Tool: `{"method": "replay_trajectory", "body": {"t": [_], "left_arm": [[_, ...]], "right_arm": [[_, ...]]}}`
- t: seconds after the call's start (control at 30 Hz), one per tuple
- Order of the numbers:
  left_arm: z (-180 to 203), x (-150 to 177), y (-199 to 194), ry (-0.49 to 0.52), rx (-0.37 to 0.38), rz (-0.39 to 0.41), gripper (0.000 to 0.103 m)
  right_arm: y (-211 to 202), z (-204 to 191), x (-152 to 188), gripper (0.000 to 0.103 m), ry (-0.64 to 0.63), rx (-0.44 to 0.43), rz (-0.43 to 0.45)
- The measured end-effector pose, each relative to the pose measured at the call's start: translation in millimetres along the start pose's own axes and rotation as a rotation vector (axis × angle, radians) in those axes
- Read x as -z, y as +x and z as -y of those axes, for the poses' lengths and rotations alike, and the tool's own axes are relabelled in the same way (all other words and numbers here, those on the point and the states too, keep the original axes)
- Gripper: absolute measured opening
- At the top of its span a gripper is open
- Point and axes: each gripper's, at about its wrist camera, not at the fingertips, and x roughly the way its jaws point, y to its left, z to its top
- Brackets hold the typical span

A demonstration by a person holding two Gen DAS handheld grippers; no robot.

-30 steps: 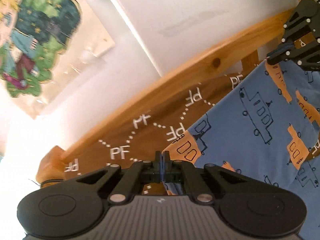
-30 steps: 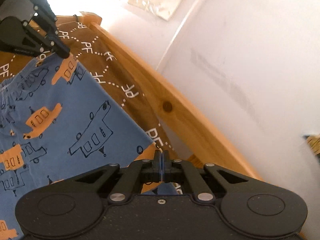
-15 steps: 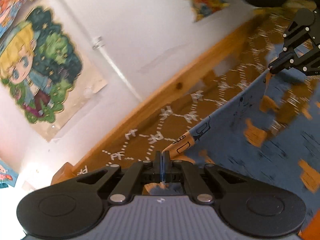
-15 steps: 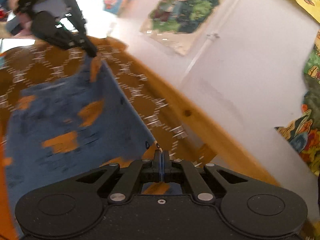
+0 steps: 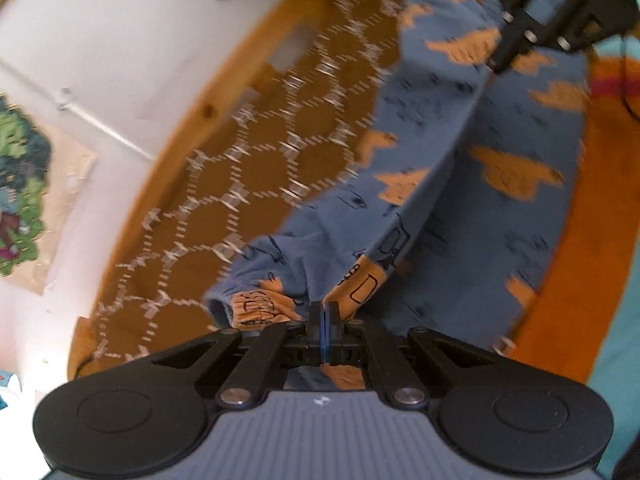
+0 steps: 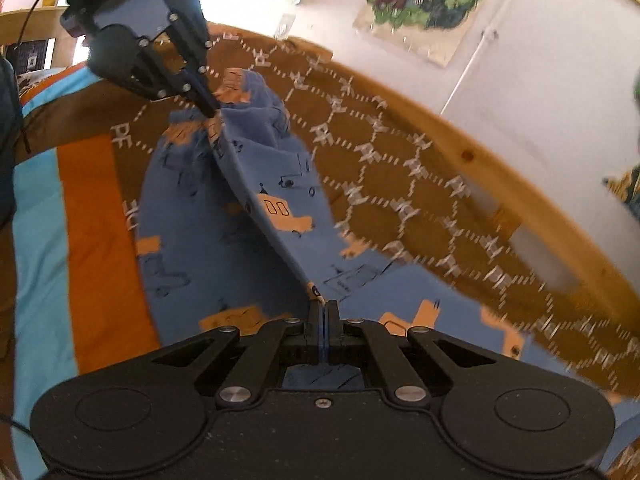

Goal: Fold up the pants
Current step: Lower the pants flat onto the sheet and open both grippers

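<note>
Both grippers, left gripper (image 5: 324, 312) and right gripper (image 6: 325, 312), pinch the blue vehicle-print cotton pants (image 6: 208, 224) mid-fold; next you lower that taut edge onto the bed.

Blue pants (image 6: 256, 184), orange vehicle print; brown blanket (image 5: 256, 152), seemingly white hexagons.

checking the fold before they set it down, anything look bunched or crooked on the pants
Yes. By the left gripper, the cuff end of the pants is crumpled into a lump on the brown blanket instead of lying flat.
</note>
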Motion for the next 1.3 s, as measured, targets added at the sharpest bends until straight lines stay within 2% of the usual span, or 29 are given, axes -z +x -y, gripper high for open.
{"method": "replay_trajectory", "body": {"t": [0.2,0.53,0.7,1.0,1.07,1.1,1.13,1.17,1.2,1.23,1.3], "left_arm": [[28,10,5,0.063,0.053,-0.024,0.0],[42,23,14,0.14,0.085,-0.064,0.0],[46,26,16,0.151,0.104,-0.071,0.0],[46,29,20,0.152,0.124,-0.088,0.0],[43,28,20,0.148,0.144,-0.085,0.004],[40,27,18,0.135,0.16,-0.079,0.01],[34,27,15,0.107,0.198,-0.067,0.024],[27,27,10,0.062,0.248,-0.048,0.035],[20,27,4,0.015,0.278,-0.025,0.051],[11,27,-3,-0.038,0.298,0.008,0.053],[-4,25,-13,-0.152,0.297,0.041,0.053]], "right_arm": [[-1,-20,21,0.0,0.051,-0.028,-0.037],[4,-56,32,0.0,-0.021,-0.063,-0.078],[6,-58,37,0.0,-0.008,-0.068,-0.092],[16,-65,39,0.0,-0.066,-0.102,-0.129],[19,-63,39,0.004,-0.049,-0.109,-0.147],[17,-59,38,0.007,-0.021,-0.116,-0.145],[14,-54,36,0.017,0.003,-0.126,-0.143],[11,-50,35,0.031,0.023,-0.129,-0.135],[6,-44,34,0.038,0.043,-0.123,-0.118],[2,-39,33,0.048,0.061,-0.113,-0.105],[-3,-31,33,0.051,0.103,-0.09,-0.084]]}}
